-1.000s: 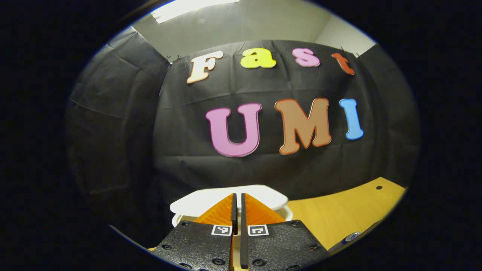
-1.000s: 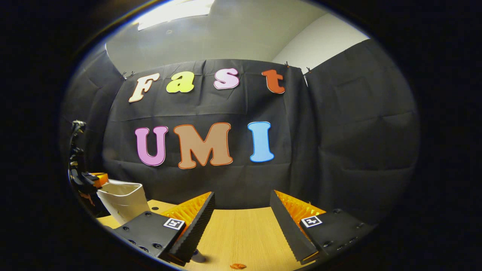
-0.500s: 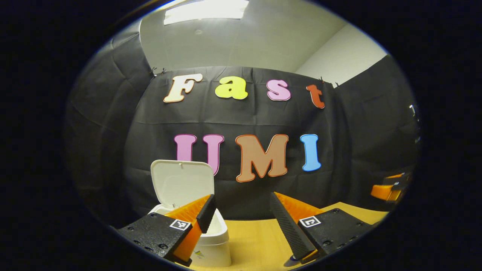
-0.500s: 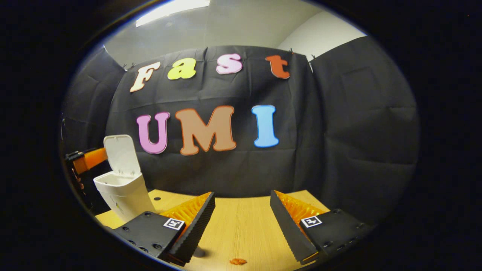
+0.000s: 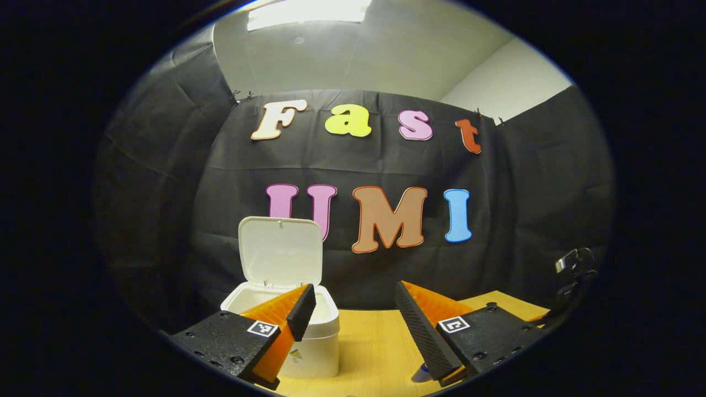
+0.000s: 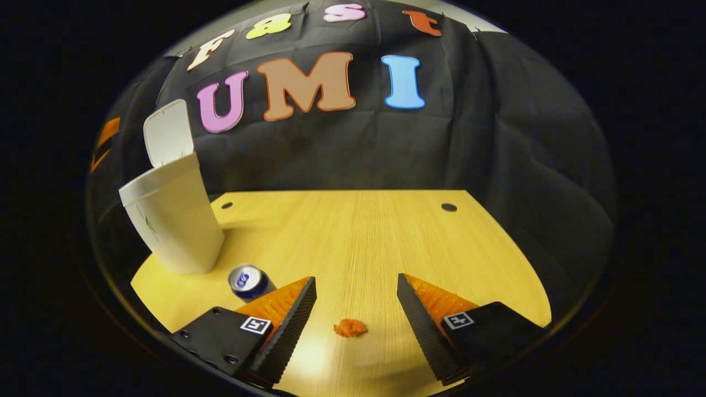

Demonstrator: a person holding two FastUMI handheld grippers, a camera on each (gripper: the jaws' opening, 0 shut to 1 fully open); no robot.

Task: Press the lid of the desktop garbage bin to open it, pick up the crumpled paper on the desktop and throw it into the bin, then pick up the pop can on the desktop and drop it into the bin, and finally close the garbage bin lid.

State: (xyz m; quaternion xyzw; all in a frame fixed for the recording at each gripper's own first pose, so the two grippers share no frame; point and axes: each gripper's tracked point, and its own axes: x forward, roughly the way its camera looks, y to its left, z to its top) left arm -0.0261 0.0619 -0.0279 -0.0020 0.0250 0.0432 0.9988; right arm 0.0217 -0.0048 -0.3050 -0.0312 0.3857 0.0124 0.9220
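The white bin (image 5: 309, 342) stands on the wooden table with its lid (image 5: 280, 251) raised upright. My left gripper (image 5: 353, 298) hovers open just in front of the bin, its left finger overlapping the rim. In the right gripper view the bin (image 6: 176, 226) stands at the far left with the lid (image 6: 168, 132) up. A blue and silver pop can (image 6: 248, 280) stands upright near it, beside my right gripper's left finger. A small orange crumpled paper (image 6: 349, 327) lies on the table below my right gripper (image 6: 356, 284), which is open and empty above it.
The wooden table (image 6: 358, 231) has two small holes (image 6: 449, 207) near its far edge, which meets the black cloth wall. A sliver of the can (image 5: 422, 374) shows beneath my left gripper's right finger. Part of the other gripper (image 5: 573, 270) shows at the right edge.
My left gripper went from shut on top of the lid to open and drew back; the lid sprang up. My right gripper tilted down toward the table, bringing the paper and can into view.
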